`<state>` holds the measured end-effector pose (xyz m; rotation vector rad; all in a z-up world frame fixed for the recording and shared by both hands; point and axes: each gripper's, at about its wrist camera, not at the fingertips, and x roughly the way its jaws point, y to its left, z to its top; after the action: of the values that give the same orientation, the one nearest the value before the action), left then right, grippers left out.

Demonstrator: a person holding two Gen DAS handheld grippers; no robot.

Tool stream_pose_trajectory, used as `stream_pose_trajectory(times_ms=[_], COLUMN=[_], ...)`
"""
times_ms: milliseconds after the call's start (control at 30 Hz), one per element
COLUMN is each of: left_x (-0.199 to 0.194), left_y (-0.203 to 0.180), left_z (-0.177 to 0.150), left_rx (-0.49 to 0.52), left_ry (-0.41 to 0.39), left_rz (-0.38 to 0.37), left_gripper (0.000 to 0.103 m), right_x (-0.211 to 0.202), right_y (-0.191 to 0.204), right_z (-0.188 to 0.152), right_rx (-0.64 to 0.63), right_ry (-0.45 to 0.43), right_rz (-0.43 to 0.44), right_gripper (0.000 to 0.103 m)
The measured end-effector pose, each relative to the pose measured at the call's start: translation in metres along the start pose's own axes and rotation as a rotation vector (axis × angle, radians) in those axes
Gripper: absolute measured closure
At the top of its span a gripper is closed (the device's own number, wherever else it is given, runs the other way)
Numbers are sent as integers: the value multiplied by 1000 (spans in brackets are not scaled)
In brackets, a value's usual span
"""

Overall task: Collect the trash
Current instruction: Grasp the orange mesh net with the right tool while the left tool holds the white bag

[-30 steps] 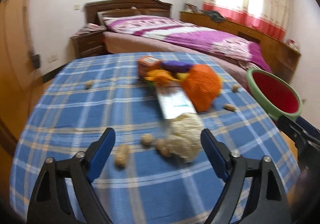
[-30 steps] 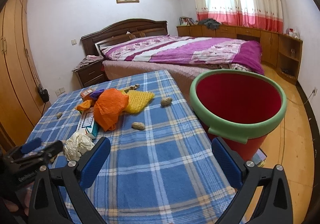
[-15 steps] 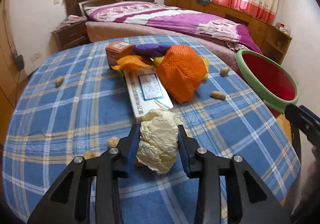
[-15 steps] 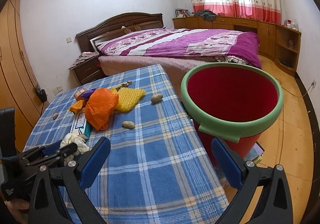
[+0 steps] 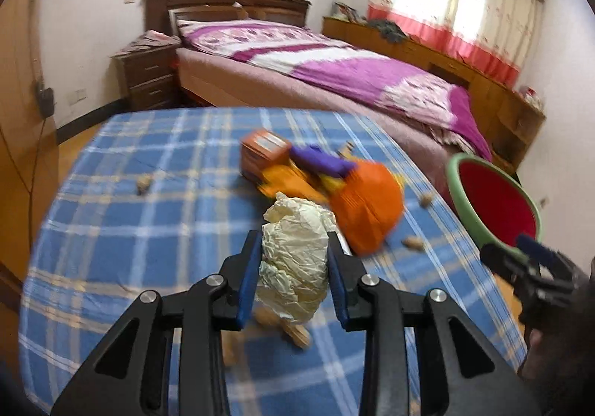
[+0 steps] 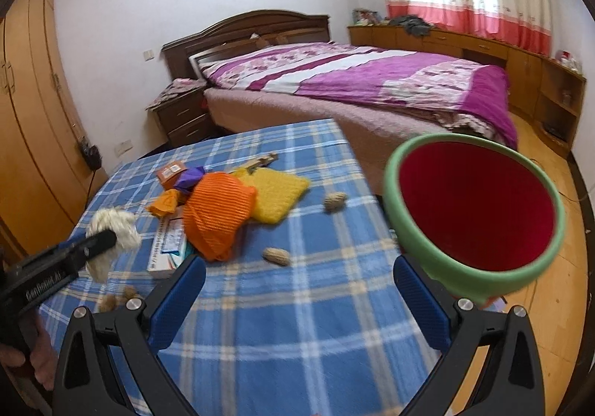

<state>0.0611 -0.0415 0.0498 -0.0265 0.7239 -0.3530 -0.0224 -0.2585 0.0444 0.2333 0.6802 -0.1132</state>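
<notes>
A crumpled ball of cream paper (image 5: pixel 293 260) sits pinched between the blue pads (image 5: pixel 248 278) of the left gripper (image 5: pixel 293 280), whose jaws are closing on it, above the near part of a table spread with a blue plaid cloth (image 5: pixel 130 230); from the right wrist view the same wad (image 6: pixel 111 234) appears off the cloth near the table's left edge. Peanut shells (image 5: pixel 293 332) lie on the cloth just beneath it. Toward the table's middle lies a heap of litter: an orange mesh bag (image 6: pixel 215 215), a yellow mesh bag (image 6: pixel 277 193), a purple scrap (image 6: pixel 191 178), a small orange carton (image 6: pixel 170 172) and a flat white box (image 6: pixel 167 243). Two more peanuts (image 6: pixel 277 256) rest nearer the right edge. The right gripper (image 6: pixel 297 293) stands wide apart with nothing between its pads, over the table's near right part. Beside that edge a red bin with a green rim (image 6: pixel 472 215) stands on the wooden floor. A bed with a purple cover (image 6: pixel 372 81) fills the background.
</notes>
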Motion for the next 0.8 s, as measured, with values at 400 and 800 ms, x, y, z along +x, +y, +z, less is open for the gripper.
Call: stream_pose_trajectory(times_ms=[400, 800], left_x=[27, 50], left_y=[40, 46], left_z=[13, 22], left_rx=[-2, 18], left_ry=[-22, 0], left_rz=[55, -84], left_gripper=[68, 68], right_x=[62, 109], right_y=[62, 79], right_z=[29, 33], right_rx=[-89, -23], right_ry=[104, 202], right_rz=[56, 123], right_gripper=[2, 63])
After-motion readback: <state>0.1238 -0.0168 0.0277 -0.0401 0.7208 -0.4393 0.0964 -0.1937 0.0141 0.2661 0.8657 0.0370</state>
